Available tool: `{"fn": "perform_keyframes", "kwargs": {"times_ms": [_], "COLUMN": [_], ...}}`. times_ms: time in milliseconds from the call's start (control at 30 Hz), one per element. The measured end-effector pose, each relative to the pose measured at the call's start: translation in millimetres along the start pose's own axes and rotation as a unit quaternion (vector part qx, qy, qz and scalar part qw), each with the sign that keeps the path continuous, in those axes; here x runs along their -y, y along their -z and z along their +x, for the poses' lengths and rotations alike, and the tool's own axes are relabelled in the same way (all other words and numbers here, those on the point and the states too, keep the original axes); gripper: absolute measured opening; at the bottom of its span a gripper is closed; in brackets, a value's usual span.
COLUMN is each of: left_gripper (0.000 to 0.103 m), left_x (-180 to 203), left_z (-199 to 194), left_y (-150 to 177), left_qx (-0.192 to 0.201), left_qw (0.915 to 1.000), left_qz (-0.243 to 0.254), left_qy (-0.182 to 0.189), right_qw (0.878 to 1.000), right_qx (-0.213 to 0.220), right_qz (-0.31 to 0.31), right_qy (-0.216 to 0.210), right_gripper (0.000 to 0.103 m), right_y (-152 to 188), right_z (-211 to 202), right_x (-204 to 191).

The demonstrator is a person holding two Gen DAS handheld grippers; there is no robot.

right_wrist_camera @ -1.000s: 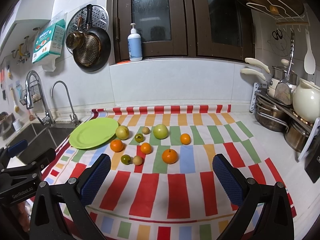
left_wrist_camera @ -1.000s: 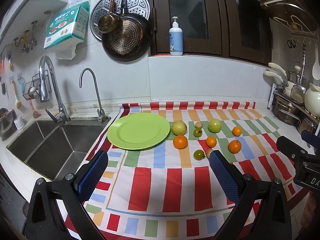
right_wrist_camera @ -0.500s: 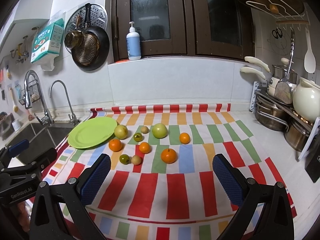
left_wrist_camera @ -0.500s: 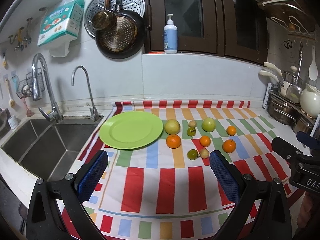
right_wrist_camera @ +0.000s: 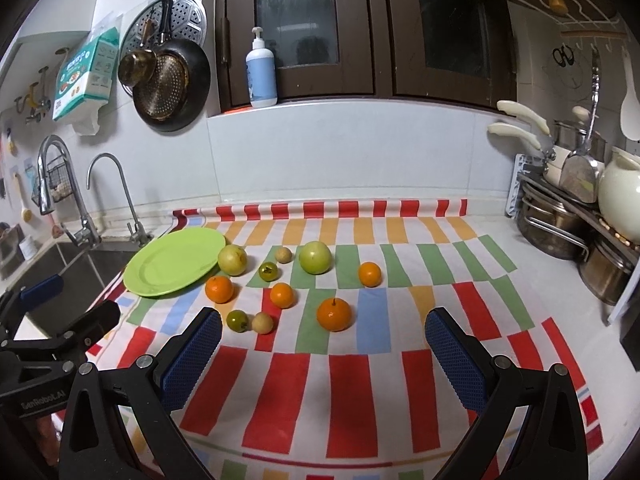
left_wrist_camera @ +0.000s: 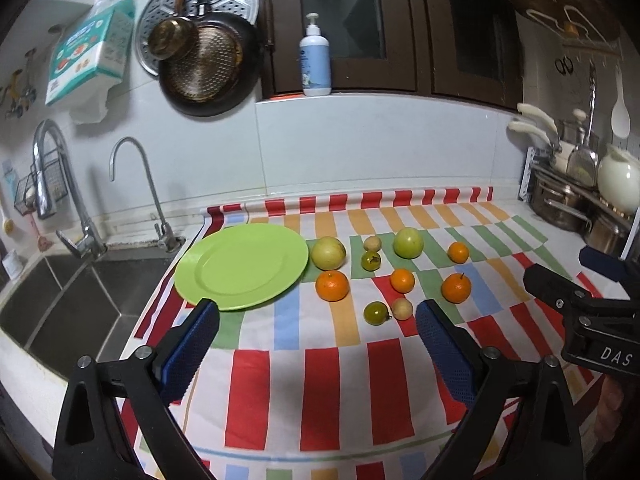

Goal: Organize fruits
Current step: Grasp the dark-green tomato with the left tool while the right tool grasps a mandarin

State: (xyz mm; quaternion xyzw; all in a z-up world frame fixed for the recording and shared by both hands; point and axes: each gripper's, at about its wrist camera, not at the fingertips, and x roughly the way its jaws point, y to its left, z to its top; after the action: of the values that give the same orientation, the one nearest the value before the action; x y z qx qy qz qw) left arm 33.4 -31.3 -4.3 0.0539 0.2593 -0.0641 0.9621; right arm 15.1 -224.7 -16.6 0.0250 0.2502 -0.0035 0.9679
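A green plate (left_wrist_camera: 240, 268) (right_wrist_camera: 172, 266) lies bare at the left of the striped cloth (left_wrist_camera: 320, 380). To its right lie several fruits: oranges (left_wrist_camera: 332, 286) (right_wrist_camera: 334, 314), two pale green round fruits (left_wrist_camera: 408, 243) (right_wrist_camera: 315, 257), two small dark green ones (left_wrist_camera: 376, 313) and two small tan ones (left_wrist_camera: 402, 309). My left gripper (left_wrist_camera: 316, 312) hovers over the cloth short of the fruits; its jaws are closing from wide with nothing between them. My right gripper (right_wrist_camera: 324, 318) stands open and empty, in front of the largest orange.
A double sink (left_wrist_camera: 60, 304) with two taps (left_wrist_camera: 132, 184) lies left of the cloth. Pots and a white kettle (right_wrist_camera: 620, 200) crowd a rack at the right. Pans (left_wrist_camera: 204, 68) hang on the back wall, and a soap bottle (left_wrist_camera: 315, 60) stands on the sill.
Both grippers have come a little closer to the fruits and lower. The left view has swung slightly, so the plate and fruits sit further left in it. Nothing has been picked up.
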Motion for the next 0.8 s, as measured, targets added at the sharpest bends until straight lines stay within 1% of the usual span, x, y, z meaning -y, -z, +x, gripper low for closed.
{"fn": "perform_keyframes", "kwargs": {"times_ms": [167,233,367,467,533,667,800], "left_gripper": [0.094,0.093,0.087,0.083,0.080,0.074,0.071], "left_x": [9,13,22,28,31,35,37], "left_z": [23,35,58,78,90,113,132], "left_y": [-1,-1,1,1,2,5,10], "left_qx": [-0.011,-0.016,-0.032,-0.050,-0.063,-0.089,-0.115], "left_qw": [0.9997,0.9994,0.9982,0.9966,0.9955,0.9927,0.9892], "left_qz": [0.019,0.028,0.050,0.062,0.065,0.070,0.074], "left_qy": [0.008,0.009,0.013,0.021,0.028,0.039,0.052], "right_qw": [1.000,1.000,0.999,0.999,0.998,0.996,0.993], "right_qx": [-0.012,-0.018,-0.035,-0.052,-0.065,-0.093,-0.120], "right_qz": [-0.008,-0.011,-0.014,-0.014,-0.012,-0.003,0.000], "right_qy": [0.004,0.003,-0.001,-0.004,-0.006,-0.012,-0.016], "right_gripper": [0.102,0.100,0.098,0.096,0.093,0.090,0.086], "right_y": [-2,-3,-4,-3,-3,0,5], "right_z": [24,34,55,74,88,113,134], "right_x": [2,3,6,10,13,18,20]}}
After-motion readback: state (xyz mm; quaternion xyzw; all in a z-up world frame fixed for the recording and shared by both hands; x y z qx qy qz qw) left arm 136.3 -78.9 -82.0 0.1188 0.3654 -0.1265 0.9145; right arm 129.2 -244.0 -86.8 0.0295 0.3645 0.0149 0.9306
